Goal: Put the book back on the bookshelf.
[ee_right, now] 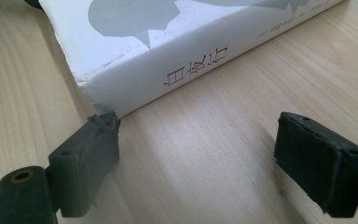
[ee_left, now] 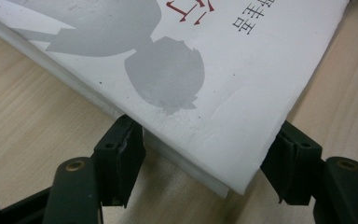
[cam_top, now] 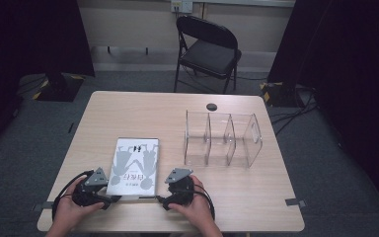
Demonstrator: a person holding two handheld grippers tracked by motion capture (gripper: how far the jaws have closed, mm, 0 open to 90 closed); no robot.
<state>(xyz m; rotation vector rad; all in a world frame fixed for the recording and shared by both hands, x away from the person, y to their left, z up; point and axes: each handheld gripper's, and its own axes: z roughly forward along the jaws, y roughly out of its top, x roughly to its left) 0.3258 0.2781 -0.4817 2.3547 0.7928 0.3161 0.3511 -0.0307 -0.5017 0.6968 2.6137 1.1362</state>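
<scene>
So the book (cam_top: 133, 167) lies flat on the table (cam_top: 143, 108), lower middle of the high view, white cover with grey silhouettes and some red characters. Both grippers sit at its near corners at the bottom of the frame.

The left gripper (cam_top: 107, 199) is at the book's lower-left corner. In the left gripper view that corner (ee_left: 205, 93) pokes between the two jaws, which stand apart on either side of it. One jaw sits right against the page edge and the other right at the cover's edge, but I can't tell if either is actually pressing. Most of the book runs off the top of that frame.

The right gripper (cam_top: 164, 200) is at the lower-right corner. In the right gripper view its jaws are wide apart with bare table between them. The left-hand jaw sits just under the spine corner (ee_right: 135, 88), and contact is hard to call. The spine text is too blurry to read properly.

Hands (cam_top: 197, 210) are cut off by the bottom edge of the high view.

A clear rack (cam_top: 222, 138) stands well apart, right of centre, its dividers hard to make out. A chair (cam_top: 208, 49) is behind the table.
</scene>
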